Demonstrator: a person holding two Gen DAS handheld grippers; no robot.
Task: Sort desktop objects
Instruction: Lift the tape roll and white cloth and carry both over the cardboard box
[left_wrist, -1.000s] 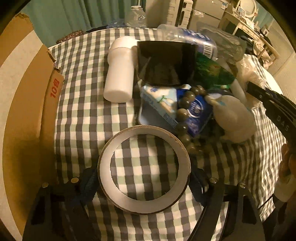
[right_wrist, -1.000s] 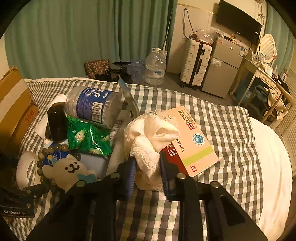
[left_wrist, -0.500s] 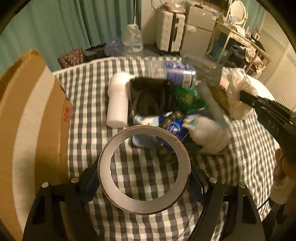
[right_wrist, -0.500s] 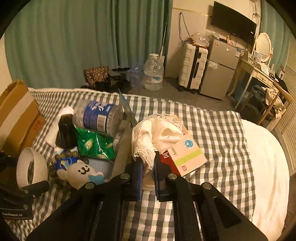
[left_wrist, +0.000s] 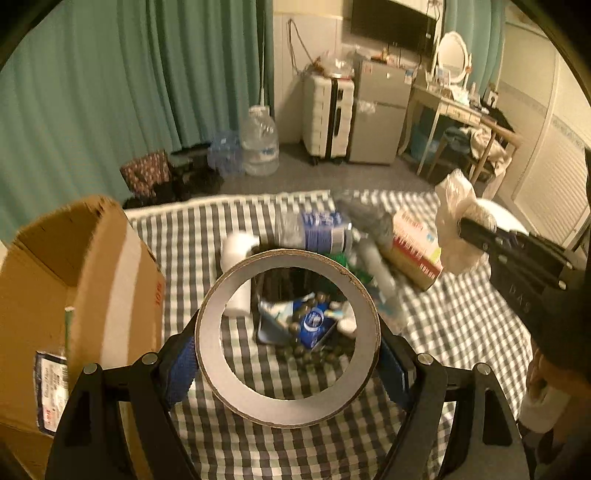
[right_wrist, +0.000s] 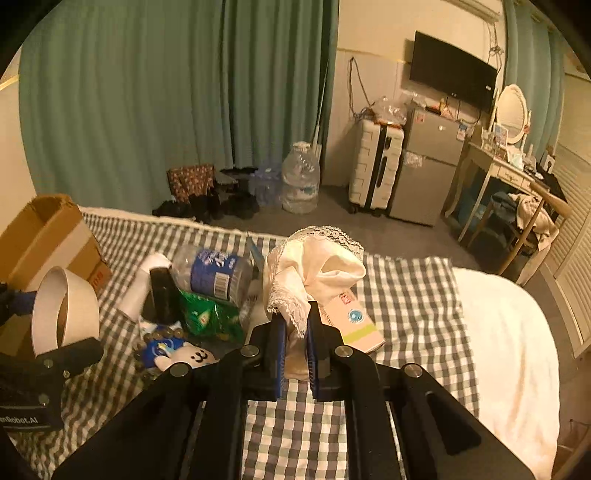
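**A:** What is at the far left, and why does it matter?

**B:** An open cardboard box (left_wrist: 74, 280) sits at the left edge of the checked cloth (left_wrist: 443, 332). It looks like the likely place for sorted items, since its flaps stand open toward the pile.

**A:** What does the left gripper (left_wrist: 288, 354) carry?

**B:** A roll of tape (left_wrist: 288, 402), clamped across its outer rim with the jaws spread wide. The roll hangs in the air just right of the box, above the cloth, its hole facing the camera. Gripping the rim from both sides probably keeps the ring from swinging.

**A:** And in the middle?

**B:** The unsorted heap lies on the cloth: a white cylinder (right_wrist: 142, 286), a clear water bottle (right_wrist: 214, 273), a green packet (right_wrist: 207, 317), beads and a small bear-shaped toy (right_wrist: 192, 356), all touching or overlapping.

**A:** What about the right side?

**B:** The right gripper (right_wrist: 295, 354) has its jaws nearly together, pinching a cream lace-edged cloth (right_wrist: 314, 269). The fabric is bunched upward, above a red and white carton (right_wrist: 354, 325) that lies on the checked cloth. A narrow pinch suits thin, limp fabric.
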